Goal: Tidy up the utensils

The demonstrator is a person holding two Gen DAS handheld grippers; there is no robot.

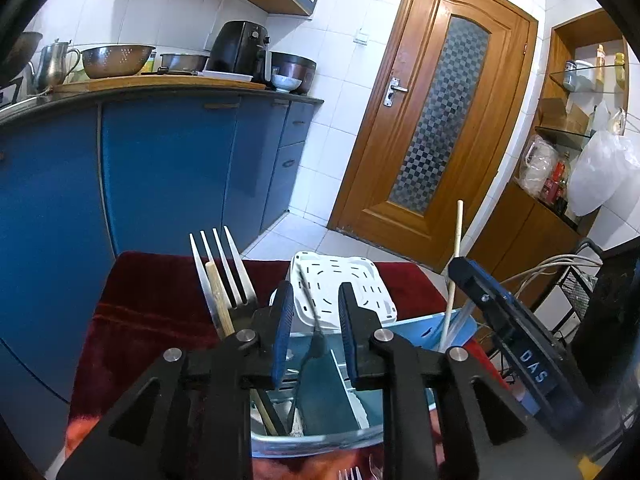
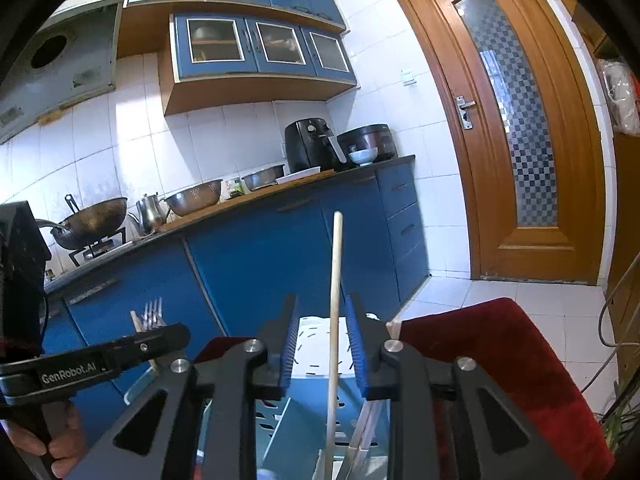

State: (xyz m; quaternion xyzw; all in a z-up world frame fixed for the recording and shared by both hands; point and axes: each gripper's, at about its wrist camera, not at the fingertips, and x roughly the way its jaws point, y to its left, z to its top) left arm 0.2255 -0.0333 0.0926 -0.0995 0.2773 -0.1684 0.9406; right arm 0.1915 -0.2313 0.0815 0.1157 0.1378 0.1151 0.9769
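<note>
A blue utensil holder [image 1: 320, 400] with compartments stands on a red cloth, right below both grippers. My left gripper [image 1: 316, 286] is open. A thin metal utensil handle [image 1: 314, 320] stands upright between its blue pads, and neither pad touches it. A metal fork [image 1: 220, 260] and a wooden chopstick [image 1: 218, 300] stick up from the holder's left part. My right gripper [image 2: 322, 300] is open too, with a long wooden chopstick [image 2: 335, 280] upright in the gap, free of the pads. That same chopstick [image 1: 456, 264] rises beside the right gripper [image 1: 464, 270] in the left wrist view.
A white perforated basket [image 1: 344, 284] stands behind the holder on the red cloth [image 1: 160, 300]. Blue kitchen cabinets [image 1: 160, 168] run along the left, and a wooden door [image 1: 432, 128] lies ahead. Cables [image 1: 560, 264] and a wire rack sit to the right. A hand [image 2: 44, 440] holds the left gripper [image 2: 172, 334].
</note>
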